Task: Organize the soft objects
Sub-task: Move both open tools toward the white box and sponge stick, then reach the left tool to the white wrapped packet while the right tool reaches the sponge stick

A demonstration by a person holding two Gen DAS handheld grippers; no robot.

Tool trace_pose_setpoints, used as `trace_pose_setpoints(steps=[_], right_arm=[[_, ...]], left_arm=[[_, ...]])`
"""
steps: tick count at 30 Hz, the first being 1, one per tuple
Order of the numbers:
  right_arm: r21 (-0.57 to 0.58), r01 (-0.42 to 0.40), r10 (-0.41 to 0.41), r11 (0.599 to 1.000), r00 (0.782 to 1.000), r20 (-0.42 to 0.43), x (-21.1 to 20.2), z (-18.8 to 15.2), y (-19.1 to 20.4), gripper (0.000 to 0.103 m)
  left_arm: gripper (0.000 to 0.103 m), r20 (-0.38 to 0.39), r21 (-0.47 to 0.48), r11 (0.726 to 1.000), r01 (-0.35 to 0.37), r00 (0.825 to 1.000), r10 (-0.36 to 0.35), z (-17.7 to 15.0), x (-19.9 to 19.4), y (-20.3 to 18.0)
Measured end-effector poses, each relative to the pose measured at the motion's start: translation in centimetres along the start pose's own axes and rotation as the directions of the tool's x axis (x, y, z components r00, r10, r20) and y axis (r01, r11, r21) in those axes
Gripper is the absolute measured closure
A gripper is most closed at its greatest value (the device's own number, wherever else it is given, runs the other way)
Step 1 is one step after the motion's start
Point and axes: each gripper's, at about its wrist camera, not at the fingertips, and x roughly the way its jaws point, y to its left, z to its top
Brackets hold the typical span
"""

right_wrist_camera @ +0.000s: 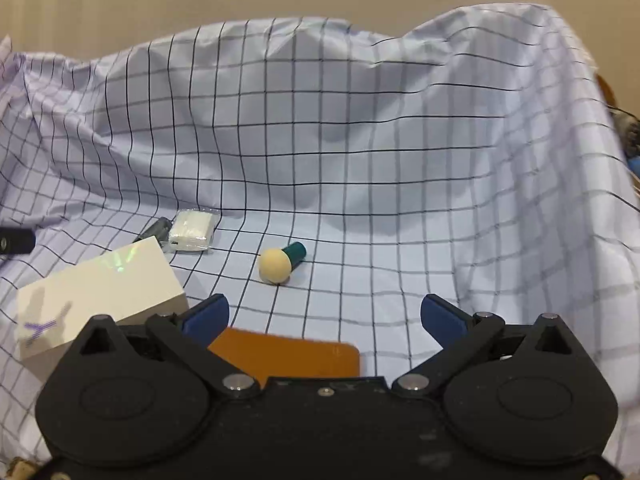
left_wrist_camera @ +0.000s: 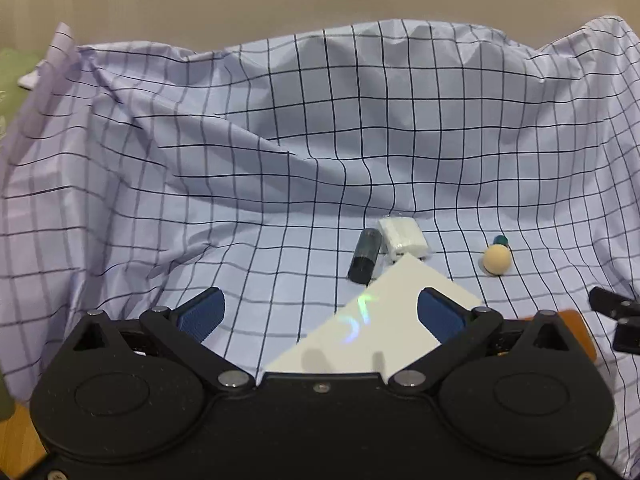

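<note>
Both grippers, left (left_wrist_camera: 320, 312) and right (right_wrist_camera: 325, 316), gape empty over the checked cloth (left_wrist_camera: 280, 140), white box (left_wrist_camera: 384, 320) near, sponge (right_wrist_camera: 276, 265) farther.

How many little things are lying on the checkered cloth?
5: a white box at the left, a dark tube and a wrapped white pad side by side behind it, a sponge-tipped applicator mid-cloth, an orange card nearest. Folds may hide more.
</note>
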Motion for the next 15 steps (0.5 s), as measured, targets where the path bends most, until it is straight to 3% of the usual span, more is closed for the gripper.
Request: trace_pose_setpoints(steps=[8, 15], right_arm=[[-0.055, -0.069, 0.064, 0.996, 0.994, -0.09, 8.6, 2.7, -0.1, 0.002], [-0.17, -0.116, 0.091, 0.979, 0.986, -0.143, 13.9, 3.0, 0.5, 0.013]], left_arm=[[0.003, -0.079, 0.037, 0.999, 0.017, 0.997, -0.014, 2.3, 5.4, -0.5], [0.004, -0.183, 0.037, 0.999, 0.04, 0.983, -0.033, 3.9, 10.3, 0.0]])
